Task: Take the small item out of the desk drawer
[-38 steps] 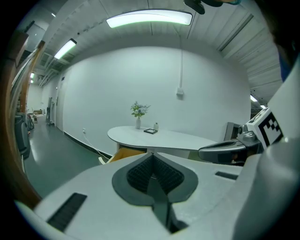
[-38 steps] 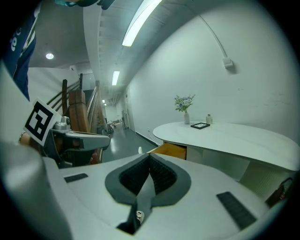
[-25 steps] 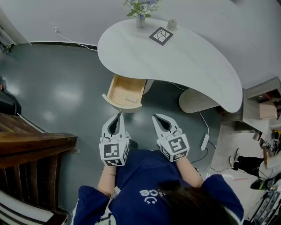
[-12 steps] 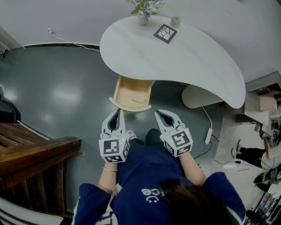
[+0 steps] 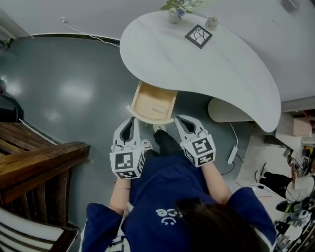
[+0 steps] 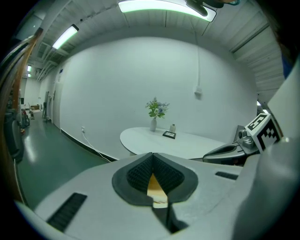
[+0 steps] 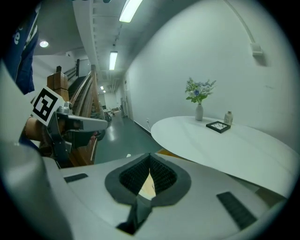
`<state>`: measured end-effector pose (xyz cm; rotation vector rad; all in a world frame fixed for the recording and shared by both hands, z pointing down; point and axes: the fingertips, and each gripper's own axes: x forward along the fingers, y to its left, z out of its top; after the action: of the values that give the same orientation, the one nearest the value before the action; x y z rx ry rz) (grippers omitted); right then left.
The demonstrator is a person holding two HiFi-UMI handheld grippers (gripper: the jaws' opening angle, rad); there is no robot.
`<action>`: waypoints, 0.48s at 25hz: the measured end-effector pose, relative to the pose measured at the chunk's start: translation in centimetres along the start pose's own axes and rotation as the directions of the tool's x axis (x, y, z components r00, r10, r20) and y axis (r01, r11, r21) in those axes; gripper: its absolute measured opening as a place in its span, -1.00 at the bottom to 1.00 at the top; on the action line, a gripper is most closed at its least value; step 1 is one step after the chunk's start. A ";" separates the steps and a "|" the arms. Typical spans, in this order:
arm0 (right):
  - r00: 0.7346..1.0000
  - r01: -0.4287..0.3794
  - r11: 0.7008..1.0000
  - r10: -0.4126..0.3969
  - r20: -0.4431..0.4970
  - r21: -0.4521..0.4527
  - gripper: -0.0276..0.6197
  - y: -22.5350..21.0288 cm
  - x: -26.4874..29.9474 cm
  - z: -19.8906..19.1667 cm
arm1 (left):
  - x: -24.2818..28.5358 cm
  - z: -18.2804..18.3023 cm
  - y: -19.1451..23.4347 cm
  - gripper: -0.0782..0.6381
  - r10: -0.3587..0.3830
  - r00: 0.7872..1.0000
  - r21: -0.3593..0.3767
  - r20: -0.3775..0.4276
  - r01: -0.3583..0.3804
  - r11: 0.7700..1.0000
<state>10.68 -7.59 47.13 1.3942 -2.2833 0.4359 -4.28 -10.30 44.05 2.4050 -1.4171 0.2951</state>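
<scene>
Under the white desk (image 5: 216,74) a light wooden drawer (image 5: 152,102) stands pulled out. A small pale item (image 5: 158,109) lies on its bottom near the front. My left gripper (image 5: 131,120) hangs just in front of the drawer's left front corner, shut with nothing in it. My right gripper (image 5: 180,118) is at the drawer's right front corner, also shut and empty. In the left gripper view the pads (image 6: 140,172) meet at the tip, and the wood of the drawer (image 6: 154,186) shows through the gap behind them. The right gripper view shows the same closed tip (image 7: 150,156).
On the desk's far end stand a vase of flowers (image 5: 177,11), a small jar (image 5: 211,22) and a framed picture (image 5: 199,36). Dark wooden furniture (image 5: 34,167) fills the left. A desk pedestal (image 5: 226,110) and a cable with adapter (image 5: 231,155) are at the right.
The person has stepped toward the desk, so both grippers now sit close to the drawer's front edge. Both grippers stay shut.
</scene>
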 end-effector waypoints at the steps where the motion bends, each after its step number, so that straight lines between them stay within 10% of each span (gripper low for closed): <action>1: 1.000 -0.011 1.000 0.011 -0.013 -0.008 -0.89 -0.2 0.6 0.0 | 0.3 0.3 0.1 -0.77 0.007 1.000 -0.001 0.002 -0.007 1.000; 12: 0.942 -0.245 0.967 0.219 -0.255 -0.073 -0.69 -0.7 6.5 -2.2 | 2.7 1.5 1.3 -0.77 0.108 0.994 -0.008 -0.006 -0.108 0.994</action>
<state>9.16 -11.81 52.31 0.9645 -2.2367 0.5230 -4.12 -13.59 43.80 2.3236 -1.5457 0.3219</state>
